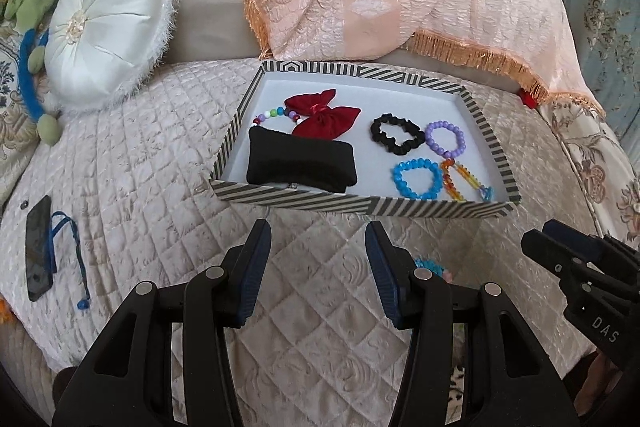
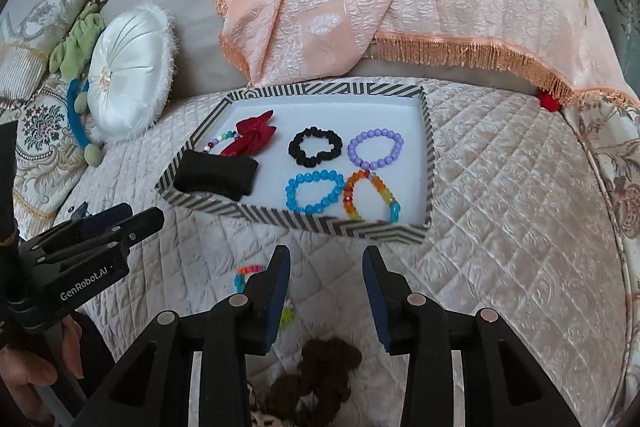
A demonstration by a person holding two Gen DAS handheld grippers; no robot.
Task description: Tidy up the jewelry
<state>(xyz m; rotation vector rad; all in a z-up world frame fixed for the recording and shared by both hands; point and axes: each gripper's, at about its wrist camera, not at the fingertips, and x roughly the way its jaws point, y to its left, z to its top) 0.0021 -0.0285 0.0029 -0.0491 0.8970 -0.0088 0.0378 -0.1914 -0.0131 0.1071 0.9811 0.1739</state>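
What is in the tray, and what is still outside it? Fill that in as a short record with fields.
surface: quilted cover
tray: striped rim, white floor
in tray: black pad, red bow, black scrunchie, purple bracelet, blue bracelet, orange bracelet
outside tray: brown scrunchie, phone
left gripper: open, empty
right gripper: open, empty

Soft even daylight, sharp, fisheye-warped edges w/ vignette.
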